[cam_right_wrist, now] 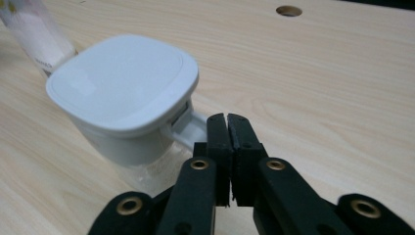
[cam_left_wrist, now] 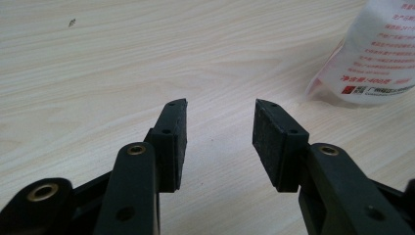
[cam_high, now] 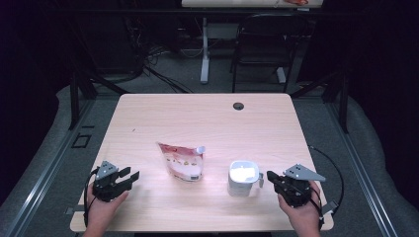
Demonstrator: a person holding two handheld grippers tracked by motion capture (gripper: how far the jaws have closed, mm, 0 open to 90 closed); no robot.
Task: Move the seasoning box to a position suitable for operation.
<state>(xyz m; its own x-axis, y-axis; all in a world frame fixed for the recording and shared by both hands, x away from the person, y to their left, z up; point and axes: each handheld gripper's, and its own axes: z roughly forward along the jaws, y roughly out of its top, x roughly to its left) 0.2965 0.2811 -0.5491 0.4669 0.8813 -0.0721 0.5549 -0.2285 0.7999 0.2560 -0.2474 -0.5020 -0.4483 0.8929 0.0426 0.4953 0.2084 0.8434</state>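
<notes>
A white lidded container with a side handle stands at the front right of the wooden table. My right gripper hovers just right of that handle, its jaws shut pad to pad with nothing between them. A clear refill pouch with red print and a grey spout lies near the table's middle. My left gripper rests at the front left, open and empty, a short way left of the pouch.
A dark cable hole sits near the table's far edge. Beyond the table stand a black chair and another desk's leg. Bare wood stretches across the far half of the table.
</notes>
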